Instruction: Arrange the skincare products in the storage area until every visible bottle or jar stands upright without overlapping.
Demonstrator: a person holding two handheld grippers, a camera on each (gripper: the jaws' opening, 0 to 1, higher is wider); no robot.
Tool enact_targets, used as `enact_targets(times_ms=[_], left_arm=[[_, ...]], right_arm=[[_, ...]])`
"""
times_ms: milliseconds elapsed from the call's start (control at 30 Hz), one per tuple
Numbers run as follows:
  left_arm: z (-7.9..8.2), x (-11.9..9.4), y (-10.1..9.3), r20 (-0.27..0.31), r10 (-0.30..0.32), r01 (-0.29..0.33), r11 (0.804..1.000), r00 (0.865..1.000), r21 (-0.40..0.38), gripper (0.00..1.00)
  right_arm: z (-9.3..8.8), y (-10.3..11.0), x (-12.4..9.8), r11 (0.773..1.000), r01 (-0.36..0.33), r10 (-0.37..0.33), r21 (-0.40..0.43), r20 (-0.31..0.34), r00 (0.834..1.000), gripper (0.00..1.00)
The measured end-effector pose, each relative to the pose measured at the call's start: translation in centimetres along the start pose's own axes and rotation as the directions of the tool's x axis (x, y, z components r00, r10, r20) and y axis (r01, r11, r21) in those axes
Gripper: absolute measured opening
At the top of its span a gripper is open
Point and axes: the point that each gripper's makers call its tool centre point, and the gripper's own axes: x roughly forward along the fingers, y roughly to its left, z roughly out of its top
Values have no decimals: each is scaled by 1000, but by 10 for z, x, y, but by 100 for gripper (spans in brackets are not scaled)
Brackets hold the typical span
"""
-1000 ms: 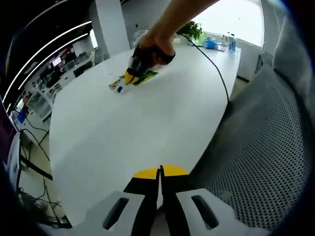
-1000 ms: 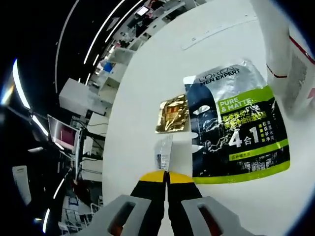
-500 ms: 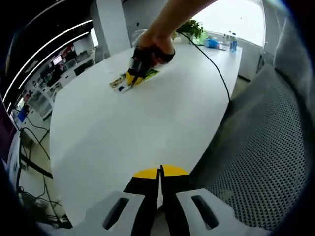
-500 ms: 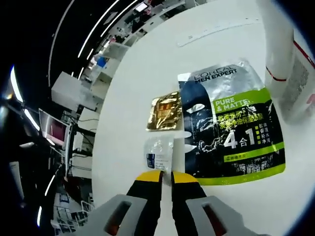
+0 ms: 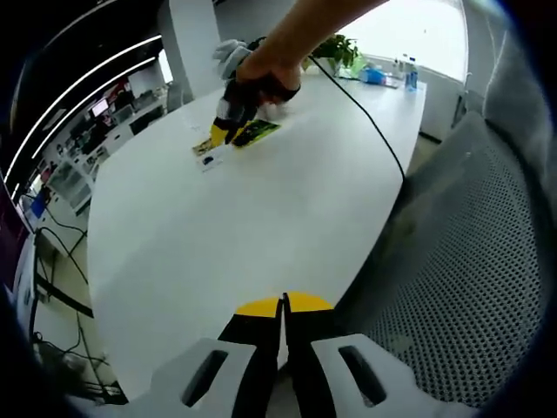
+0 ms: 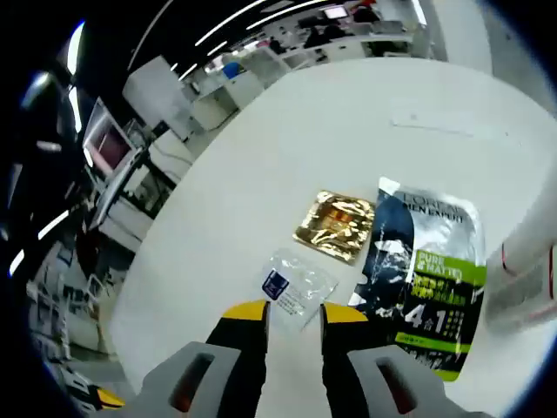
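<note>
Now right claw (image 6: 291, 311) parted above clear sachet (image 6: 294, 290), gold sachet (image 6: 337, 225) beside

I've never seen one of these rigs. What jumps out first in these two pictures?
The big black and green face mask packet lies flat on the white table, with a gold sachet and a small clear sachet beside it. The right gripper hangs open just over the clear sachet. In the left gripper view, the left gripper is shut at the table's near edge.

Your right gripper (image 6: 291, 313) opened, released clear sachet (image 6: 296, 287) onto table (image 6: 261, 174), then lifted up from it.
</note>
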Motion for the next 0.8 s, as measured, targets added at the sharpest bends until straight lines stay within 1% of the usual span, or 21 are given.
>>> enact_targets(times_ms=[33, 67, 100, 133, 167, 200, 233, 267, 333, 400, 467, 500, 533, 567, 633, 700, 767, 800], left_arm=[[0, 0, 0, 0, -1, 1, 1000, 1000, 0, 0], [0, 0, 0, -1, -1, 1, 1000, 1000, 1, 0], [0, 0, 0, -2, 0, 0, 1000, 1000, 0, 0], [0, 0, 0, -3, 0, 0, 1000, 1000, -1, 0], [-1, 0, 0, -4, 0, 0, 1000, 1000, -1, 0], [-1, 0, 0, -4, 0, 0, 1000, 1000, 0, 0], [-1, 1, 0, -5, -1, 1, 1000, 1000, -1, 0], [-1, 1, 0, -7, -1, 1, 1000, 1000, -1, 0], [-2, 1, 0, -9, -1, 1, 1000, 1000, 0, 0], [-2, 1, 0, -9, -1, 1, 1000, 1000, -1, 0], [-2, 1, 0, -11, -1, 1, 1000, 1000, -1, 0], [-2, 1, 0, -12, -1, 1, 1000, 1000, -3, 0], [-3, 1, 0, -12, -2, 1, 1000, 1000, -2, 0], [-3, 1, 0, -13, -2, 2, 1000, 1000, -1, 0], [-3, 1, -1, -13, -4, 4, 1000, 1000, -2, 0], [-3, 1, -1, -13, -5, 5, 1000, 1000, 0, 0], [-3, 2, -1, -15, -6, 6, 1000, 1000, 0, 0], [-3, 2, -1, -15, -6, 6, 1000, 1000, 0, 0]], right_arm=[[2, 2, 2, 995, 3, -4, -95, -15, 1000, 31], [2, 5, 5, 970, -4, -8, -244, -49, 999, 31], [4, 8, 8, 943, -22, 2, -332, -61, 998, 31], [5, 13, 11, 922, -44, 20, -386, -66, 998, 31], [5, 10, 16, 903, -63, 31, -424, -83, 996, 32], [3, 11, 20, 894, -93, 45, -439, -117, 992, 33], [2, 9, 22, 891, -101, 48, -443, -129, 990, 35], [1, 7, 26, 879, -117, 49, -463, -156, 986, 37], [-2, 2, 29, 859, -141, 47, -492, -200, 979, 38], [-5, 2, 30, 845, -169, 53, -508, -236, 970, 37], [-7, -3, 33, 811, -183, 35, -556, -265, 963, 37], [-9, -2, 33, 796, -197, 35, -572, -282, 959, 36], [-8, 2, 34, 788, -217, 62, -576, -277, 959, 34], [-8, 1, 34, 777, -221, 53, -590, -289, 956, 34], [-7, 0, 34, 766, -230, 54, -600, -297, 953, 34], [-10, 3, 34, 757, -262, 72, -599, -322, 944, 32], [-10, -1, 34, 741, -279, 65, -611, -347, 935, 32], [-11, -3, 33, 737, -281, 58, -615, -357, 932, 32]])
